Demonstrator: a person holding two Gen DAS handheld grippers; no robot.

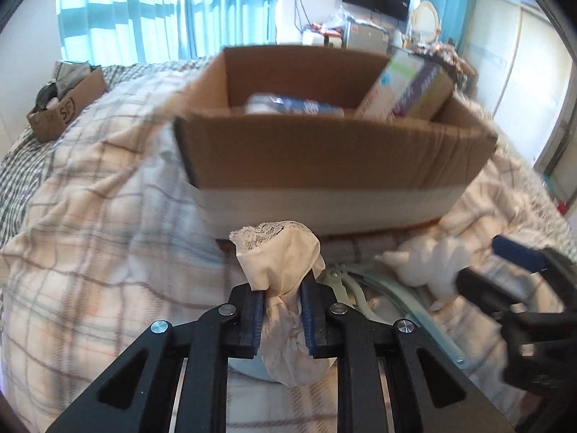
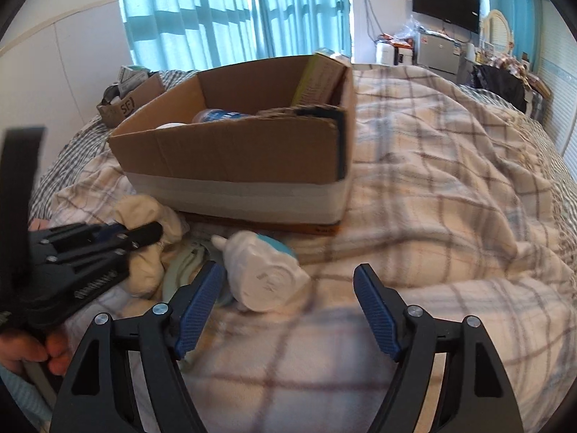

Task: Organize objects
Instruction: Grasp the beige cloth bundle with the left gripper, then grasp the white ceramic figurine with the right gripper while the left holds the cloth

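My left gripper (image 1: pixel 283 290) is shut on a cream cloth with a lace edge (image 1: pixel 279 252), held just in front of a big open cardboard box (image 1: pixel 335 151) on the bed. The box holds a tilted carton (image 1: pixel 407 86) and a blue-and-white bottle (image 1: pixel 294 105). The left gripper also shows in the right wrist view (image 2: pixel 144 232), on the cloth (image 2: pixel 144 269). My right gripper (image 2: pixel 288 285) is open and empty, just right of a white figurine (image 2: pixel 261 274) lying on the blanket. The figurine also shows in the left wrist view (image 1: pixel 429 261). The box stands behind it (image 2: pixel 230 158).
A pale green tool (image 1: pixel 364 288) lies by the figurine. A small cardboard box (image 2: pixel 131 103) with items stands at the far left of the bed. The plaid blanket (image 2: pixel 432 187) spreads right. A TV (image 2: pixel 445 1) and cluttered furniture stand at the far wall.
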